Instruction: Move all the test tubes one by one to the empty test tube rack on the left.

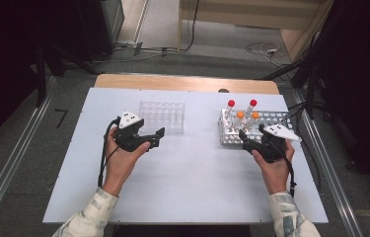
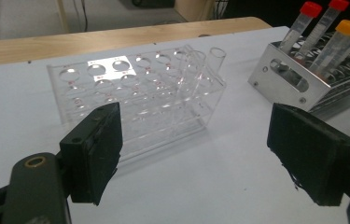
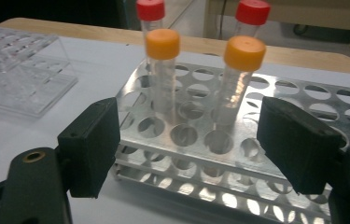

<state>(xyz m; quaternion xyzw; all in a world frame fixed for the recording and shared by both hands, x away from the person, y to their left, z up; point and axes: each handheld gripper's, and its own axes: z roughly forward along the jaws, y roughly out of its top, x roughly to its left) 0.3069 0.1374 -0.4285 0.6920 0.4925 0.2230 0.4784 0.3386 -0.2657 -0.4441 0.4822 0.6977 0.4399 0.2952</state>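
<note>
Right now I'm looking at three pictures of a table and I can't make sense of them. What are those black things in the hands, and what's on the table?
No robot here: a person holds a pair of black tongs in each hand, the left tongs and the right tongs. The wide picture comes from a camera above the white table. The other two come from small cameras riding on the tongs, looking out between their two black jaws.

On the table stands a clear plastic rack with one clear glass tube in it. To its right is a metal rack holding four capped tubes: two with red caps and two with orange caps.

Both pairs of tongs are open and hold nothing. The right tongs face the orange-capped tubes, the left face the clear rack.
</note>
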